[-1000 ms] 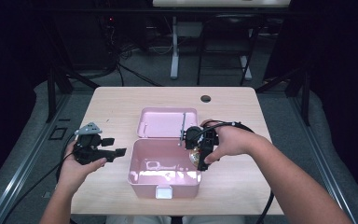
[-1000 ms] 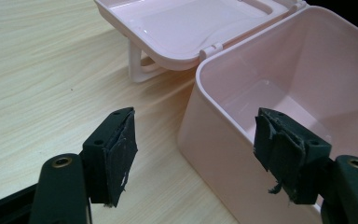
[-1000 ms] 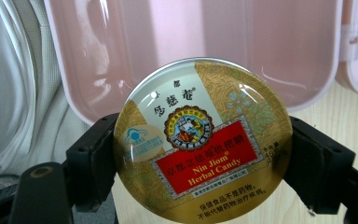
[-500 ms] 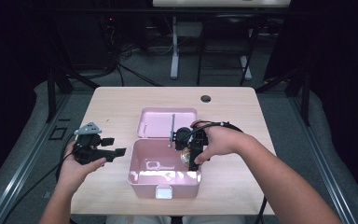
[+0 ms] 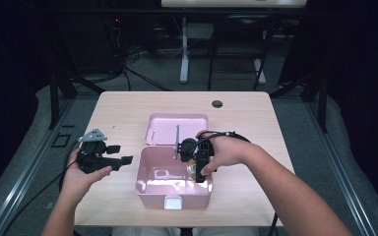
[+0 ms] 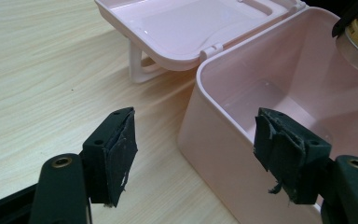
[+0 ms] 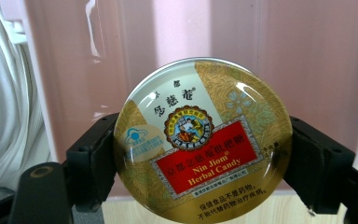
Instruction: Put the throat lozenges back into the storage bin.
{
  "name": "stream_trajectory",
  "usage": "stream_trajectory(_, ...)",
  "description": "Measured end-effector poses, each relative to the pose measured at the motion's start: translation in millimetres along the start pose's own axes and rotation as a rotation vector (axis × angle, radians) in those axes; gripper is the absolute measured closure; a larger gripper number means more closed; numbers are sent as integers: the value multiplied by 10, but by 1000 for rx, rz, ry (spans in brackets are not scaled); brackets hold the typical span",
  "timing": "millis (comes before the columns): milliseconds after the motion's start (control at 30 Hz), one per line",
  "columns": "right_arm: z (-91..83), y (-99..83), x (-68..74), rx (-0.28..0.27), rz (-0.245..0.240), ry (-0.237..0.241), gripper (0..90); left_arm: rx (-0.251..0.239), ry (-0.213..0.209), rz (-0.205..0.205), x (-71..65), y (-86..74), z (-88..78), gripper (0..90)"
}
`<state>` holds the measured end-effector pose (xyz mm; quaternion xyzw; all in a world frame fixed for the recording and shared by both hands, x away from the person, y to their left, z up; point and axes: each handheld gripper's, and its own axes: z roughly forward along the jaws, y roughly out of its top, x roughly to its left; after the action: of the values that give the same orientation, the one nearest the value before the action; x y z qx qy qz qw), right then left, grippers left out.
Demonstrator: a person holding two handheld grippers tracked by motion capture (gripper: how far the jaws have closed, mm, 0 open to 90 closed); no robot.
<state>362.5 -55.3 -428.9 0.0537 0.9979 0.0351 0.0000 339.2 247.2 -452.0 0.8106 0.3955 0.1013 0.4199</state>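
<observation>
- While the round candy tin [image 7: 203,140] hangs pinched by its rim between the jaws of the right gripper [image 5: 195,158], over the right part of the open pink box [image 5: 147,189], its smooth curved edge is the weak point: a slight loosening of the squeeze could let it swivel or slide out and drop hard.
- Because the tin is held on edge (label facing the gripper's camera), letting go from up here would probably send it rolling or clattering against the box wall rather than lying flat.
- If the right gripper goes down off-centre, a jaw or the tin could knock the box's right wall and shove the light box across the counter [image 5: 123,113].
- Nothing steadies the box: the left gripper [image 5: 112,160] hovers just beside its left wall with jaws spread wide and empty, so a nudge would go unchecked.
- Behind, the lid [image 5: 177,127] lies flung back on its hinge; a bump might tip it forward.
- How near the tin sits to the box floor I cannot quite tell from the high view.
</observation>
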Motion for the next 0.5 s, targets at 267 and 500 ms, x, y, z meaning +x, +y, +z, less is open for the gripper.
stream_trajectory(267, 123, 17, -9, -1, -5, 13, 200, -1, 1, -5, -2, -4, 9, 297)
stream_trajectory(500, 225, 16, -2, 2, -10, 18, 199, 3, 1, -5, -1, -4, 10, 297)
